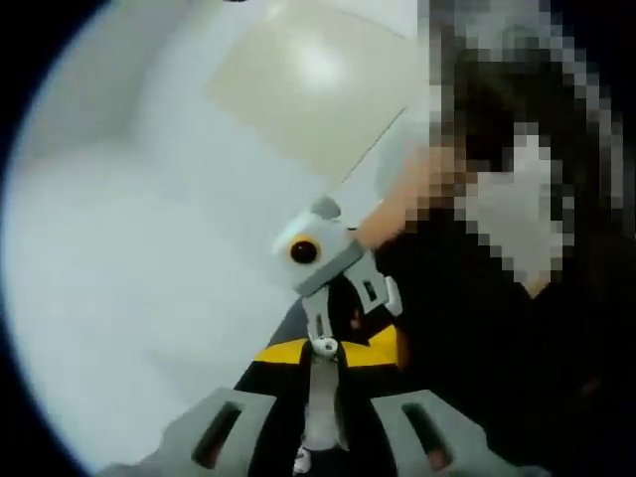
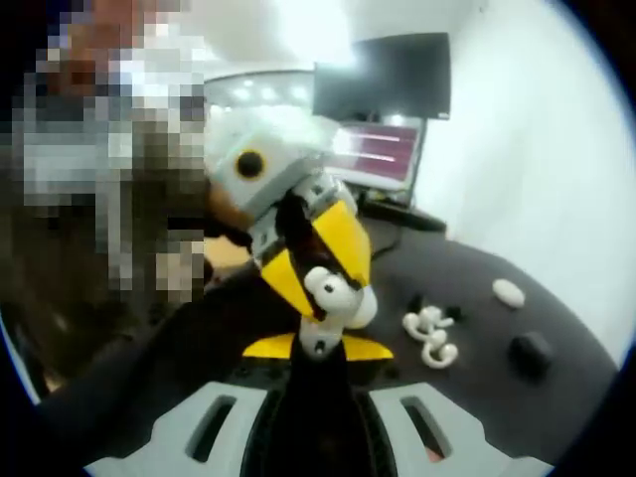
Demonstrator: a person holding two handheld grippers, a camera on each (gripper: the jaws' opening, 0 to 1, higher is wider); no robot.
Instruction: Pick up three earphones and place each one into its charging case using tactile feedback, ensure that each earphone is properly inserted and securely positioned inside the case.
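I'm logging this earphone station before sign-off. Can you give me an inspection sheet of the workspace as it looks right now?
Surface: dark table, mostly bare.
Job's things: white charging case with an earphone seated, held up between the two grippers; two loose white earphones on the table; a white case and a black case beyond them.
Clutter: nothing seen.
Grippers: left gripper shut on the charging case; right gripper shut, its tips at the case's underside.
Cables: one dark cable below the monitor.
Surroundings: lit monitor, white wall, a person close by.
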